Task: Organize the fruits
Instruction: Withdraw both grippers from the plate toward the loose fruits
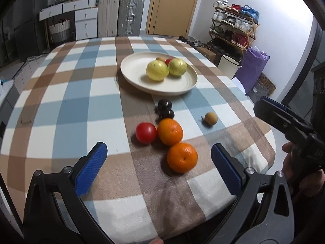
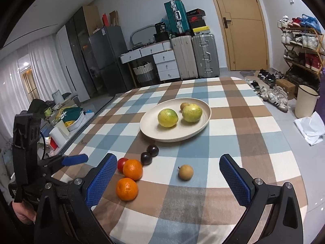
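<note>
Our left tool (image 1: pixel 159 158) is spread wide with nothing in it. Just ahead sit two oranges (image 1: pixel 182 157), a red tomato (image 1: pixel 146 132) and two dark plums (image 1: pixel 165 109). Our right tool (image 2: pixel 168 170) is wide and empty too, a small brown fruit (image 2: pixel 185 172) just ahead. Farther off, the plate (image 1: pixel 132 75) holds two yellow-green fruits (image 1: pixel 157 70). Nothing blocks the way.

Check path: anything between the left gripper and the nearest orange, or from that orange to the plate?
Left gripper is open with bare tablecloth up to the nearest orange. Toward the plate, a second orange and two dark plums lie in line.
</note>
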`<state>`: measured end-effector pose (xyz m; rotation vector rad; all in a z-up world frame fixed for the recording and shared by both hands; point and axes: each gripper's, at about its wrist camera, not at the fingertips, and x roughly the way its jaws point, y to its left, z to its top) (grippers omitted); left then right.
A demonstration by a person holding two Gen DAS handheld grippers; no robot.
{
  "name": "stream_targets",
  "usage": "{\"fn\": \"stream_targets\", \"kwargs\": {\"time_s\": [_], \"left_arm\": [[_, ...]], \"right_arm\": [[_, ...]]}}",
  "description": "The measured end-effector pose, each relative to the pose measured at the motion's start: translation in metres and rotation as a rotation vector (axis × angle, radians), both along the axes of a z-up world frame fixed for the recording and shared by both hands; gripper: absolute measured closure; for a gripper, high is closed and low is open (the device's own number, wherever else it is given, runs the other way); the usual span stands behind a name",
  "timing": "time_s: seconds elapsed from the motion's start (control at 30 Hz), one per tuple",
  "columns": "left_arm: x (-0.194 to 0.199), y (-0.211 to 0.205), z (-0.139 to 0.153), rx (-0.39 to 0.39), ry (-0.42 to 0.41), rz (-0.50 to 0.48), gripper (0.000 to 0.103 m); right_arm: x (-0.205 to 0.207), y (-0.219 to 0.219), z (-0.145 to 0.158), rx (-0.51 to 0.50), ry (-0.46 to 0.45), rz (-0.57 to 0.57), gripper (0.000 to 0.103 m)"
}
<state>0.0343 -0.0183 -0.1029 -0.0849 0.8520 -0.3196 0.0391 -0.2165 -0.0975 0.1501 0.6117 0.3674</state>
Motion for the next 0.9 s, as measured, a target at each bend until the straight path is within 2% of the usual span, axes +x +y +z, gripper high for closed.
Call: {"fn": "stream_targets", "kwargs": {"time_s": [0.5, 0.67, 0.83, 0.9], "left_arm": [[0.014, -0.023, -0.042, 0.031, 0.103, -0.029, 0.001], [0.02, -0.026, -0.048, 0.028, 0.113, -0.028, 0.002], [0.023, -0.02, -0.05, -0.063, 0.127, -0.053, 0.009], [0.023, -0.018, -0.05, -0.077, 0.123, -0.059, 0.02]], "right_arm": [[-0.009, 0.005, -0.014, -0.038, 0.039, 0.0, 0.001], [-0.012, 0.003, -0.019, -0.026, 0.056, 0.0, 0.001], [-0.015, 0.001, -0.024, -0.027, 0.067, -0.008, 0.001], [-0.016, -0.001, -0.026, -0.021, 0.073, -0.012, 0.001]]}}
